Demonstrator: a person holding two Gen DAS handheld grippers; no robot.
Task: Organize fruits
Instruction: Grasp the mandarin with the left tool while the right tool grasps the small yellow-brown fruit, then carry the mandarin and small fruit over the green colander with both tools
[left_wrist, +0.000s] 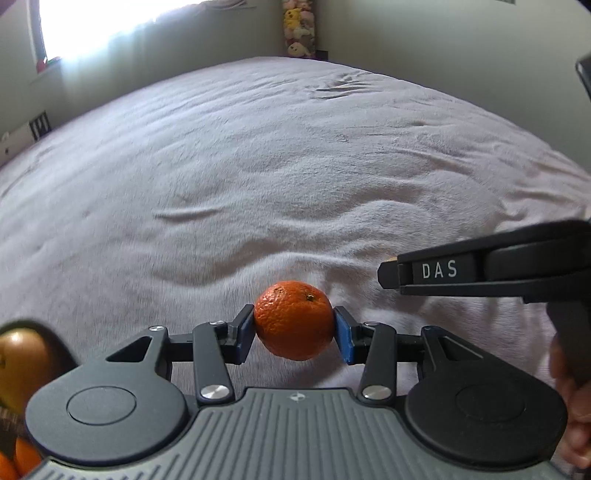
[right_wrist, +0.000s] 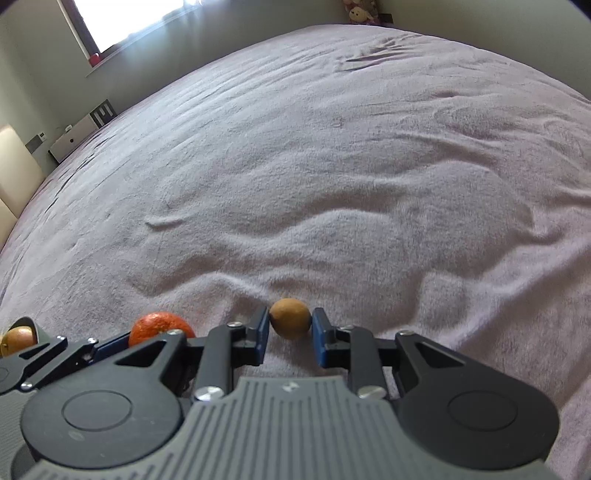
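Note:
In the left wrist view an orange (left_wrist: 291, 317) hangs just above the pink blanket, and my left gripper (left_wrist: 295, 330) is shut on it with its blue pads (left_wrist: 245, 332) pressed to both sides. My right gripper (right_wrist: 290, 326) is shut on a small round brown fruit (right_wrist: 290, 315) that rests low on the blanket. The right wrist view also catches the orange (right_wrist: 159, 326) at lower left, held in the left gripper's fingers (right_wrist: 107, 349). The right gripper's tip (left_wrist: 388, 275) reaches in from the right in the left wrist view, beside the orange and apart from it.
A golden-brown apple-like fruit (left_wrist: 22, 363) sits in a dark container (right_wrist: 37, 330) at the far left, with more orange fruit (left_wrist: 22, 456) below it. The wrinkled pink blanket (right_wrist: 332, 184) covers the whole bed. A hand (left_wrist: 576, 406) shows at the right edge.

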